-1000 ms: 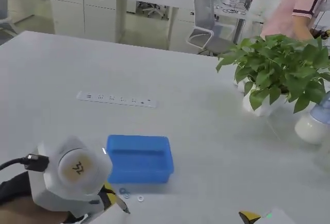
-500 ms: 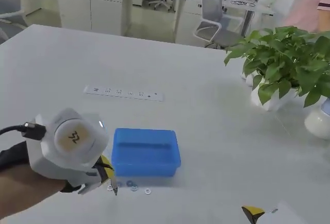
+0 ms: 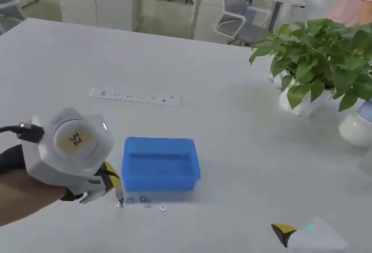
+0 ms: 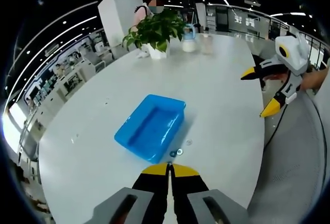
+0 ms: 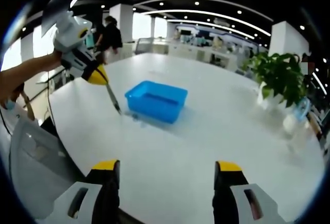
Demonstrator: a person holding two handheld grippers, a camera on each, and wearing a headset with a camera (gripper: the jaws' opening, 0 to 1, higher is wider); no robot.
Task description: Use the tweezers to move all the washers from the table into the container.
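A blue container (image 3: 160,163) sits open on the white table (image 3: 232,125). Several small washers (image 3: 145,202) lie in a row just in front of it; from the left gripper they appear as washers (image 4: 178,152) beside the container (image 4: 152,126). My left gripper (image 3: 113,177) is shut on thin tweezers (image 3: 119,196), whose tip touches down beside the leftmost washer. In its own view the left gripper (image 4: 169,169) has its yellow jaws pressed together. My right gripper (image 5: 165,170) stands open and holds nothing, and its yellow tip (image 3: 283,232) is at the lower right. It looks at the tweezers (image 5: 114,99) and container (image 5: 154,99).
A white power strip (image 3: 135,97) lies behind the container. A potted plant (image 3: 317,67) and a white bottle (image 3: 354,128) stand at the right. Office chairs and cabinets stand beyond the table's far edge. A person in pink stands at the top right.
My left gripper has carried the tweezers left and away from me, from in front of the washers to the left end of their row. The head camera has shifted.
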